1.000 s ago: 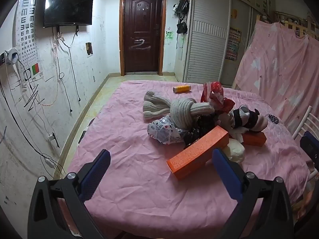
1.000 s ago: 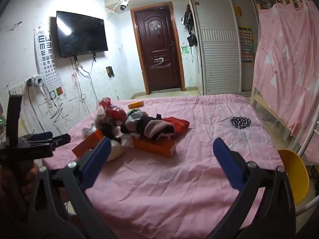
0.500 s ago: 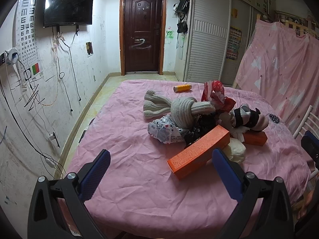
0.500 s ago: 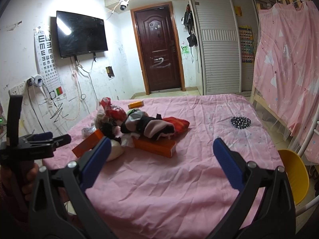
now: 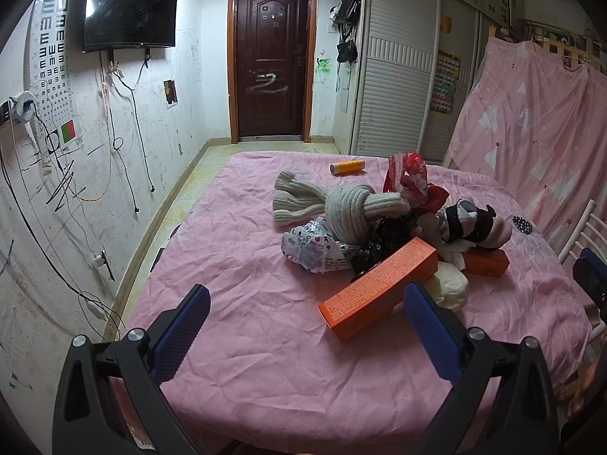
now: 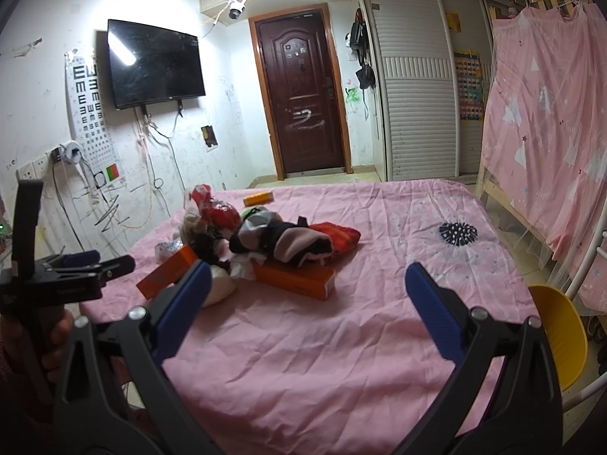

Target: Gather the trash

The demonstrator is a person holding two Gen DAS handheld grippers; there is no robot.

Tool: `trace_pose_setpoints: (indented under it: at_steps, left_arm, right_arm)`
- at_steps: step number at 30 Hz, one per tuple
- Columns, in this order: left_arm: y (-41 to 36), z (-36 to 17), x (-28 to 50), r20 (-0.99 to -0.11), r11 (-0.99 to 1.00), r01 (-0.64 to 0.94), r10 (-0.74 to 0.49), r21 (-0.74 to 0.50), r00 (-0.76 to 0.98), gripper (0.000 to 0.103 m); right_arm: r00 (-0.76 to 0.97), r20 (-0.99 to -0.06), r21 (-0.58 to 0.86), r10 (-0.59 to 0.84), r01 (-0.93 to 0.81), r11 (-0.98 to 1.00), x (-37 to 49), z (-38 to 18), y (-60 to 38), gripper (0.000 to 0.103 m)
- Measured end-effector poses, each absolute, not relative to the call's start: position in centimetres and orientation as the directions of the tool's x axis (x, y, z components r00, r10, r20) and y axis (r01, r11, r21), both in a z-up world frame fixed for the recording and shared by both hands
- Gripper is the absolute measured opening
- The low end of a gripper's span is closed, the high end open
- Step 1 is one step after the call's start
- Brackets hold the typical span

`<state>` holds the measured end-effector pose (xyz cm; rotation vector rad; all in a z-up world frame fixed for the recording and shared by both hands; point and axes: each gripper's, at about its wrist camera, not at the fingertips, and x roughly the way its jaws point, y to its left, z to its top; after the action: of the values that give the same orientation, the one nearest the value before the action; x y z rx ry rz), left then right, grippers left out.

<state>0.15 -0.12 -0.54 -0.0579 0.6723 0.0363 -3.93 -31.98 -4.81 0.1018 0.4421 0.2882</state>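
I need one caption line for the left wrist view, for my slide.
Open left gripper faces a pink bed piled with an orange box, knotted scarf and wrappers.

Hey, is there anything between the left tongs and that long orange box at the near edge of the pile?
Nothing visible. The left tongs are open and empty, and only bare pink sheet lies between them and the orange box. The box's far end rests against the pile.

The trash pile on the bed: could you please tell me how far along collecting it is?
Nothing looks collected yet. The left gripper and right gripper are both open and empty above the bed. The orange box, printed wrapper and red bag are left in the pile.
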Motion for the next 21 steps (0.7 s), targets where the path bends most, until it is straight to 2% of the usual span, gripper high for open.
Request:
trace_pose_setpoints:
  at_steps: [21]
  left_arm:
    - [-0.10, -0.82, 0.14, -0.624, 0.998, -0.056, 0.019, -0.039, 0.781, 0.095]
  right_arm:
    - [0.864, -0.408, 0.154, 0.295, -0.253, 0.955, -3.90, -4.89, -31.90, 0.099]
